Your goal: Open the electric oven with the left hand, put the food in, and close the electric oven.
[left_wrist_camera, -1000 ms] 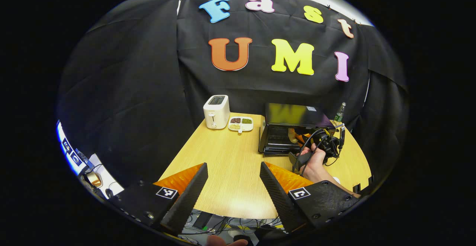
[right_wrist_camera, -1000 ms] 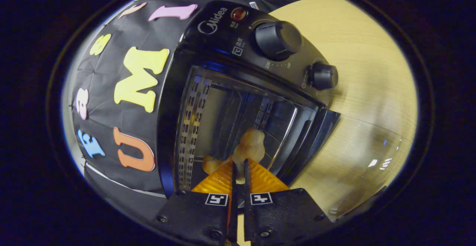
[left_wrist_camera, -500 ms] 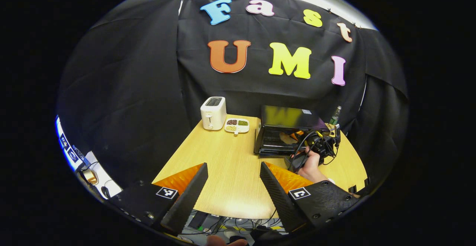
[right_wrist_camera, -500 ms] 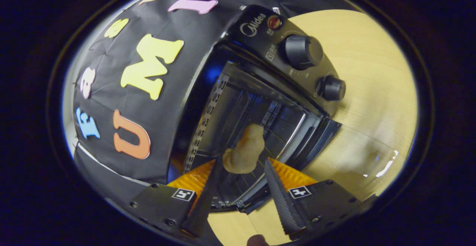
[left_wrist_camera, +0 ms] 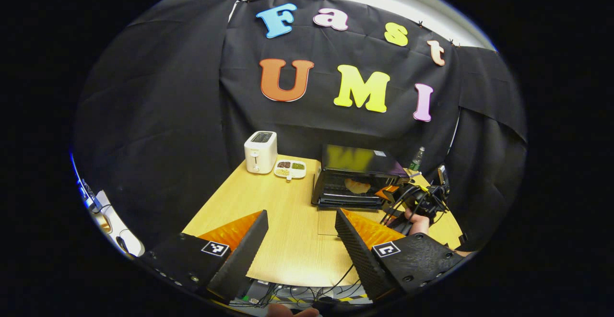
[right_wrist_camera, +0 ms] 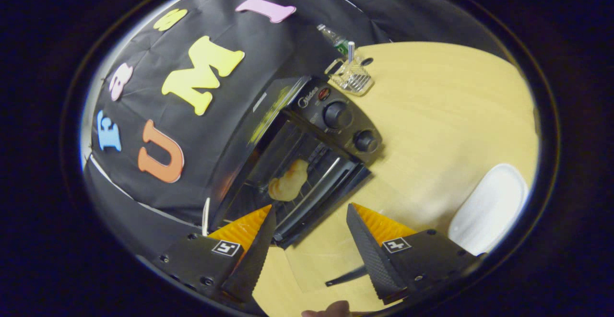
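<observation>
The black electric oven (left_wrist_camera: 357, 163) stands open at the back of the wooden table, its glass door (left_wrist_camera: 326, 221) folded down flat. A golden piece of food (left_wrist_camera: 357, 186) lies on the rack inside. In the right gripper view the same food (right_wrist_camera: 288, 181) rests in the oven (right_wrist_camera: 268, 120), free of any finger. My right gripper (right_wrist_camera: 311, 216) is open and empty, a short way in front of the door handle (right_wrist_camera: 343, 276). My left gripper (left_wrist_camera: 301, 221) hovers open over the near table edge, far from the oven. A hand holds the right gripper (left_wrist_camera: 391, 193) at the oven's right front.
A white toaster (left_wrist_camera: 260, 151) and a small divided dish (left_wrist_camera: 289, 168) of beans sit left of the oven. A bottle (right_wrist_camera: 336, 41) and a wire holder (right_wrist_camera: 352, 75) stand behind it. A white plate (right_wrist_camera: 489, 206) lies to its right. Cables hang below the table's front edge.
My right gripper went from shut on the food inside the oven to open, left the food on the rack and drew back out. My left gripper backed away slightly.
</observation>
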